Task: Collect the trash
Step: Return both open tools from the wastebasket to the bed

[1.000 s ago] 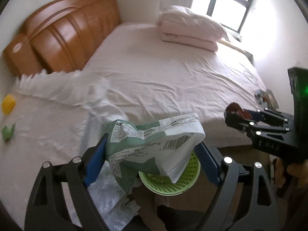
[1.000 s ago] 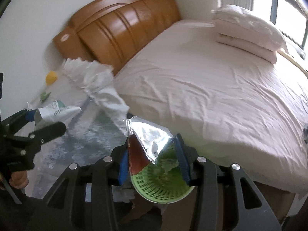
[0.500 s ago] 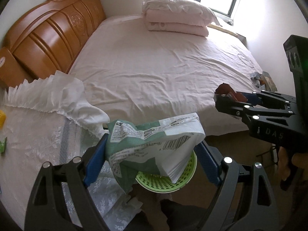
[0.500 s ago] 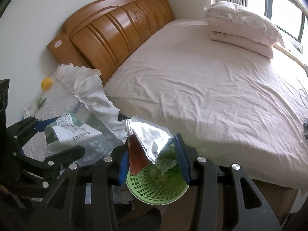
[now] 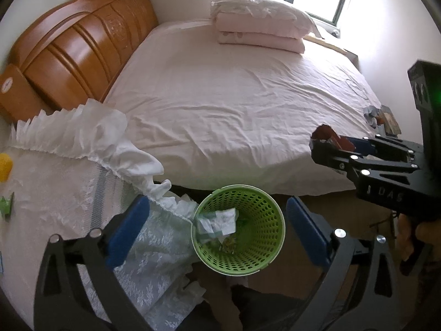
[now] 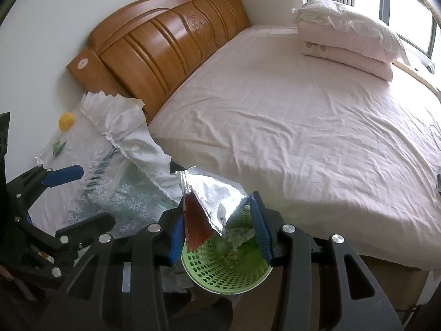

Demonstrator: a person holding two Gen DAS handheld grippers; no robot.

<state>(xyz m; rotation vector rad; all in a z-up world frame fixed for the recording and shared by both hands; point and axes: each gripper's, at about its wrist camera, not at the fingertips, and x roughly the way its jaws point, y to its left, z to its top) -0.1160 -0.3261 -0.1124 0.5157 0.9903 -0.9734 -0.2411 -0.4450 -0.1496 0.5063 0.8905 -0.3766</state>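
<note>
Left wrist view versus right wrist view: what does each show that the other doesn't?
Left wrist only: the green-and-white packet lying inside the basket, between the open left tongs, which have just opened. Right wrist only: the silver-lined red wrapper pinched in the right tongs above the basket. Both: bed, headboard, folded bedding.

White letters "DAS" stand on the right hand-held gripper point(image 5: 319, 144).
</note>
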